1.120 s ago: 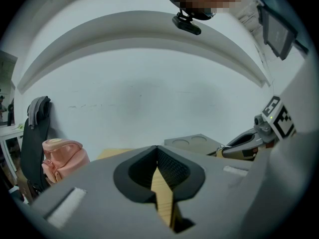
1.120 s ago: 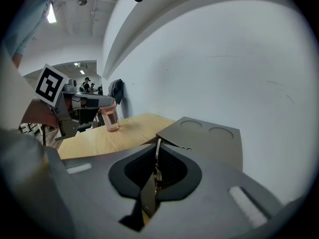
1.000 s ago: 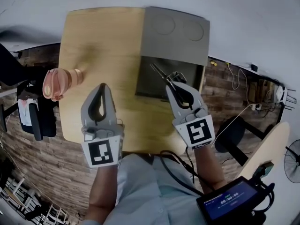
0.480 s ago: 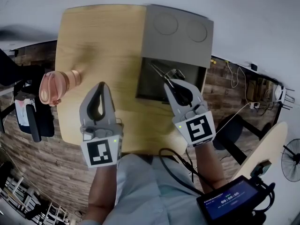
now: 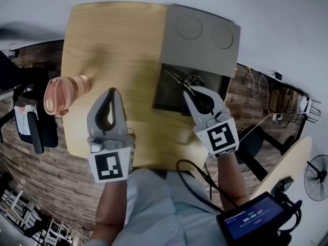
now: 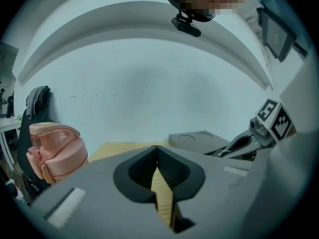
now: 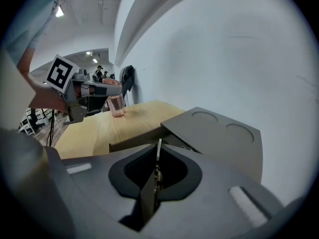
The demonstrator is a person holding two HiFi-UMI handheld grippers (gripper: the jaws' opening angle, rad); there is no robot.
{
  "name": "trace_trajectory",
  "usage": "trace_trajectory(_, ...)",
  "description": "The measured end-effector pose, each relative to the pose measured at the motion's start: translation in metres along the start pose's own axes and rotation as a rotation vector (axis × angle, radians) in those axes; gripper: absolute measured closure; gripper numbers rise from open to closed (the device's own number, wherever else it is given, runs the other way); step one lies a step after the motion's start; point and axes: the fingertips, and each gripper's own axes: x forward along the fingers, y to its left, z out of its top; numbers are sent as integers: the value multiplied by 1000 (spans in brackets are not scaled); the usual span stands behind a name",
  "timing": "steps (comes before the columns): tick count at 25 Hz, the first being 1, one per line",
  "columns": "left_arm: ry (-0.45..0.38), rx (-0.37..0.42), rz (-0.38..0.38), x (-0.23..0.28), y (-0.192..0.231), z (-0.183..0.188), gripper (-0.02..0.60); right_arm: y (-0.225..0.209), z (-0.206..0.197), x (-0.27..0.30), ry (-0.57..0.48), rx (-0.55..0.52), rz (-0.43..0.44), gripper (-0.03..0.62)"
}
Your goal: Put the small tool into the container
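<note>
So, right gripper [image 5: 187,89]: is clenching its jaws on the small tool [image 5: 177,79], a thin metal piece that is sticking out past the tips.
Small tool's place: is hanging over the container's [image 5: 233,60] dark open compartment [image 5: 166,96]; whether it is touching inside is not clear.
Left gripper [image 5: 113,91]: is hovering over the wooden table [image 5: 113,40], jaws pressed together on nothing.
Pink bottle [image 5: 60,93]: is lying at the table's left edge, well apart from the container.

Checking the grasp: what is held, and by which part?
The right gripper clamps the thin metal tool by its near end; the left gripper holds nothing.
</note>
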Motion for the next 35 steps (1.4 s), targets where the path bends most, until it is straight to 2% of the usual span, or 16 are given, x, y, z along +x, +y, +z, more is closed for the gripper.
trace_trajectory(5, -16, -5, -3, 3, 1, 1, 572, -2, -7, 0, 18, -2, -7, 579)
trace_trajectory(10, 22, -35, -2, 5, -1, -3, 572, -11, -10, 1, 33, 8, -39, 562)
trace_trajectory(15, -7, -8, -3, 5, 0, 0, 572, -20, -18, 2, 52, 88, -56, 523)
trace_trajectory(20, 8, -26, 3, 4, 1, 0, 572, -22, -27, 8, 95, 110, -48, 459)
trace_trajectory(24, -10, -6, 0, 3, 1, 2, 572, -26, -30, 8, 104, 122, -67, 431)
trace_trajectory(32, 6, -25, -1, 3, -4, 1, 572, -39, -31, 1, 83, 142, -126, 416)
trace_trajectory(35, -15, 2, -17, 4, -9, 5, 572, -43, -30, -3, 68, 143, -148, 416)
